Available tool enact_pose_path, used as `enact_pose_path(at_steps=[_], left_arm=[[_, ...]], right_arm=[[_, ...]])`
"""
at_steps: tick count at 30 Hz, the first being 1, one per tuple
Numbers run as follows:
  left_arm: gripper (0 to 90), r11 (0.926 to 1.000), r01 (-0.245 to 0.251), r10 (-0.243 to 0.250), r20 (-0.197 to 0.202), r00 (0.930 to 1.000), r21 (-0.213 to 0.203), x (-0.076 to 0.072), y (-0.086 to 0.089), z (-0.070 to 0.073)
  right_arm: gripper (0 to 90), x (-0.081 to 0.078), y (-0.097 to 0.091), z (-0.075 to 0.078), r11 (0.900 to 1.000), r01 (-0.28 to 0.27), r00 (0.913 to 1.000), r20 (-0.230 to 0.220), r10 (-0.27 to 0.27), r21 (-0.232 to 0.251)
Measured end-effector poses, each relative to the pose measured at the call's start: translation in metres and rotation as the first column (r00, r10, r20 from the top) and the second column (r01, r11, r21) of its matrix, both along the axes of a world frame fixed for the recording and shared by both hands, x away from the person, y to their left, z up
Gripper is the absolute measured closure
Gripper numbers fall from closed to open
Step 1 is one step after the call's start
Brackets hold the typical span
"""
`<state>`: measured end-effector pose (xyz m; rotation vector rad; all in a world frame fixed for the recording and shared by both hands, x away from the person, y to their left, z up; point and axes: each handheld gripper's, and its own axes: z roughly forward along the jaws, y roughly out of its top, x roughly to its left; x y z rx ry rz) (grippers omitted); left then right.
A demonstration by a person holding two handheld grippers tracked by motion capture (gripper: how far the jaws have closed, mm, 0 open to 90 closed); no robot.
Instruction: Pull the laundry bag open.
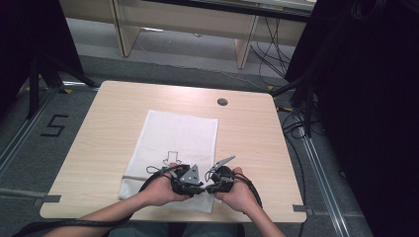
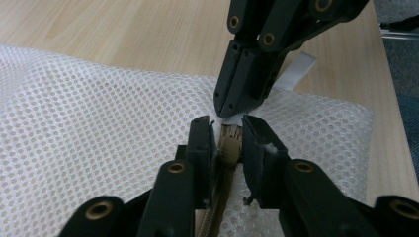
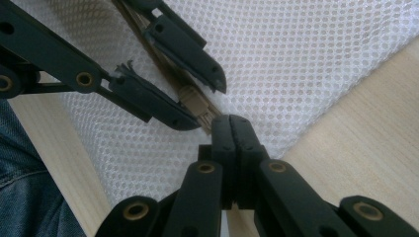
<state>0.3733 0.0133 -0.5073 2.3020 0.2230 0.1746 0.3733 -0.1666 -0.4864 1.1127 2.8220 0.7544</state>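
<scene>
A white mesh bag lies flat on the wooden table, with a beige zipper along its near edge. My left gripper straddles the beige zipper slider; its jaws stand slightly apart and a gap shows beside the slider. My right gripper meets it tip to tip, shut on the bag's fabric at the end of the zipper. In the high view both hands sit together at the bag's near right corner, left gripper beside right gripper.
A white fabric tag sticks out of the bag behind the right gripper. A round cable hole sits at the table's far side. The table's near edge and the person's jeans are just below the hands.
</scene>
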Motion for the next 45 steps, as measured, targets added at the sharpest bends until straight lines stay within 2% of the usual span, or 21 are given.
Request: enact_pose_path(at_steps=[1, 7, 14, 24, 31, 32, 33, 37, 38, 40, 41, 44, 45], left_arm=[[76.5, 1.0, 0.003, -0.003, 0.006, 1.0, 0.0, -0.0005, -0.0002, 0.0], [80.5, 1.0, 0.009, -0.009, 0.008, 0.9999, 0.003, -0.0012, -0.0003, 0.0012], [80.7, 0.9998, -0.013, 0.013, -0.034, 0.9994, -0.016, -0.0008, -0.0004, -0.0013], [81.6, 0.9996, -0.021, 0.02, -0.04, 0.999, -0.021, -0.0018, -0.0014, -0.0037], [81.9, 0.999, -0.042, 0.041, -0.059, 0.9975, -0.018, -0.0025, -0.0015, -0.0019], [81.9, 0.9992, -0.038, 0.037, -0.056, 0.9978, -0.011, -0.0022, -0.0013, -0.0013], [81.9, 0.9993, -0.037, 0.037, -0.057, 0.9977, -0.007, -0.0021, -0.0013, -0.0008], [82.0, 0.9992, -0.041, 0.041, -0.054, 0.9977, 0.001, -0.0029, -0.0012, 0.0007], [82.0, 0.9987, -0.048, 0.047, -0.062, 0.997, -0.014, -0.004, -0.0021, 0.0003], [82.0, 0.9989, -0.045, 0.044, -0.058, 0.9973, -0.013, -0.004, -0.002, 0.0011], [82.1, 0.9993, -0.037, 0.037, -0.048, 0.9982, 0.004, -0.0032, -0.0012, 0.0021], [82.1, 0.9993, -0.037, 0.037, -0.052, 0.9979, 0.001, -0.0034, -0.0007, 0.0027], [82.1, 0.9996, -0.029, 0.029, -0.038, 0.9989, 0.007, -0.0025, 0.0004, 0.004]], right_arm=[[90.0, -0.0012, 0.0006, 0.0004, 0.9999, 0.016, 0.9998, -0.013, -0.016, 0.002], [90.0, -0.0001, -0.0001, 0.0001, 0.9999, 0.011, 0.9999, -0.008, -0.011, 0.0], [90.0, 0.0, -0.0001, 0.0, 0.9999, 0.012, 0.9999, -0.008, -0.012, 0.001], [90.0, -0.0003, 0.0001, -0.0001, 0.9998, 0.019, 0.9997, -0.013, -0.018, 0.005], [90.0, 0.0013, -0.0004, -0.0007, 1.0, -0.009, 1.0, 0.002, 0.009, 0.003], [90.0, 0.0012, -0.0002, -0.0006, 0.9999, -0.013, 0.9999, 0.004, 0.013, 0.001], [90.0, -0.001, 0.001, 0.0004, 0.9999, 0.012, 0.9997, -0.02, -0.012, 0.0], [90.0, -0.0008, 0.0019, 0.0004, 0.9999, -0.001, 1.0, 0.002, 0.001, -0.014], [90.0, -0.0011, 0.0022, 0.0007, 0.9998, -0.002, 1.0, -0.002, 0.002, -0.02], [90.0, -0.001, 0.0022, 0.0007, 0.9998, -0.006, 1.0, -0.001, 0.006, -0.019], [90.0, -0.001, 0.0021, 0.0006, 0.9998, -0.006, 1.0, 0.001, 0.006, -0.019], [90.0, -0.0008, 0.0023, 0.0006, 0.9996, -0.013, 0.9999, 0.006, 0.013, -0.024], [90.0, -0.0009, 0.0026, 0.0008, 0.9995, -0.013, 0.9999, 0.005, 0.013, -0.027]])
